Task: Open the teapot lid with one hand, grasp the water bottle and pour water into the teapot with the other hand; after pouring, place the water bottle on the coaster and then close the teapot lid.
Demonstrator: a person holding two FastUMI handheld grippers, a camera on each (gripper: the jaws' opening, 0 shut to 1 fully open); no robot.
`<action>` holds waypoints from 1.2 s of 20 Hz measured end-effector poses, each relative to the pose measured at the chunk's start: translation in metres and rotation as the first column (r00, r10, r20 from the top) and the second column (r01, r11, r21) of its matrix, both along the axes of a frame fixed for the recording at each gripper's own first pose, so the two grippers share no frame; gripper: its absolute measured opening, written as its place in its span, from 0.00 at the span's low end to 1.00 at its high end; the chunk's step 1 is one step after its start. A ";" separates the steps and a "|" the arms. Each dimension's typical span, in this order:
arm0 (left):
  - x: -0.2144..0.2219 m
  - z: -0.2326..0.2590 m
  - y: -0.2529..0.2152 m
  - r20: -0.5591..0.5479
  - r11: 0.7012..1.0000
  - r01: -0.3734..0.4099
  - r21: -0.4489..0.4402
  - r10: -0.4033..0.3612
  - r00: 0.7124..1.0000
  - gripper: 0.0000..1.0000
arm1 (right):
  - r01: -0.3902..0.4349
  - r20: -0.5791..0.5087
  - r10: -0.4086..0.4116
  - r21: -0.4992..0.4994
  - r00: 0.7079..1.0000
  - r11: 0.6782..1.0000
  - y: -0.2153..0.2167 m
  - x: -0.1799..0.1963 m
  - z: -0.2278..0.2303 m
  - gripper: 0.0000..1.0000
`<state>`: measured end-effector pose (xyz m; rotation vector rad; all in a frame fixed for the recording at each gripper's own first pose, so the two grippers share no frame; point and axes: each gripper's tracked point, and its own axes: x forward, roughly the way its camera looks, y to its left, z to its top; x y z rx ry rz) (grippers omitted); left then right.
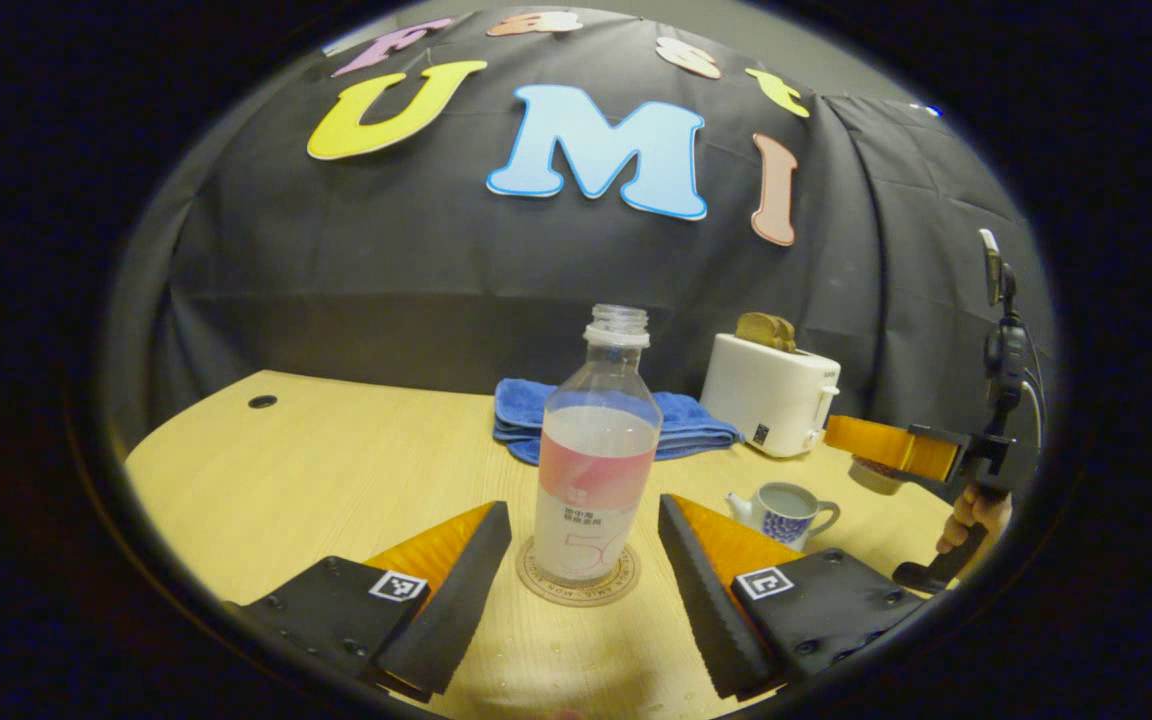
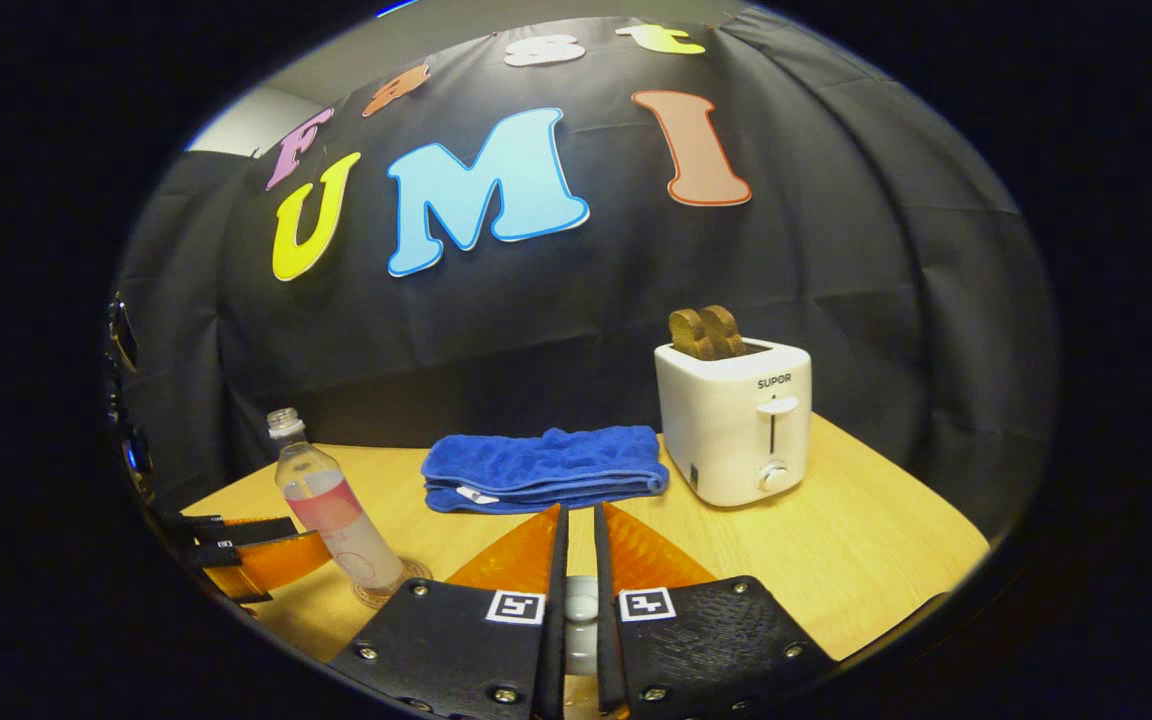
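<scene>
- The left gripper [image 1: 584, 570] stands spread wide on either side of the water bottle [image 1: 596, 470], its fingers clear of the plastic; the bottle is released.
- The uncapped water bottle stands upright on the round coaster [image 1: 579, 585], partly filled, on the pale wooden table [image 1: 336, 470].
- In the right gripper view the same bottle [image 2: 331, 505] leans with the lens, on the coaster [image 2: 386, 592], with the left gripper [image 2: 241, 555] just beside it.
- The right gripper [image 2: 576, 560] is clenched to a narrow slit around a small white object [image 2: 581, 610], seemingly the teapot lid; what it is cannot be told for sure.
- From the left gripper view the right gripper [image 1: 891, 447] hangs above and just right of the teapot [image 1: 786, 512], a hand [image 1: 976, 515] on its handle.
- The white-and-blue teapot sits open-topped to the right of the bottle, near it.
- Behind the bottle lies a folded blue towel [image 1: 681, 425]; right of that, a white toaster [image 1: 771, 395] with bread slices [image 1: 766, 330] in its slots.
</scene>
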<state>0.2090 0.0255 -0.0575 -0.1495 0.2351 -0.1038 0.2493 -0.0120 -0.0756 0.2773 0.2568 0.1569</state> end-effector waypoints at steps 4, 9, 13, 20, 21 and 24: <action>-0.008 0.009 -0.001 0.032 1.000 0.020 -0.005 -0.020 0.999 1.00 | -0.018 0.022 0.018 0.008 1.000 1.000 0.018 0.015 -0.002 0.12; -0.013 0.018 -0.003 0.069 1.000 0.024 0.013 -0.025 0.997 1.00 | -0.043 0.057 0.046 -0.041 0.997 0.998 0.039 0.026 -0.009 0.12; -0.010 0.008 -0.007 0.050 0.999 0.032 0.014 -0.033 0.998 1.00 | -0.042 0.056 0.045 -0.043 0.997 0.998 0.044 0.031 -0.017 0.12; -0.007 -0.004 -0.011 0.020 0.999 0.045 0.016 -0.045 0.999 1.00 | -0.052 0.035 0.053 -0.030 0.998 0.998 0.044 0.035 -0.031 0.13; -0.006 -0.005 -0.013 0.019 0.999 0.049 0.018 -0.050 0.999 1.00 | -0.053 0.037 0.054 -0.034 0.998 0.998 0.044 0.036 -0.031 0.12; -0.006 -0.005 -0.013 0.020 0.998 0.050 0.032 -0.050 0.999 1.00 | -0.061 0.048 0.064 -0.051 0.997 0.997 0.049 0.037 -0.034 0.13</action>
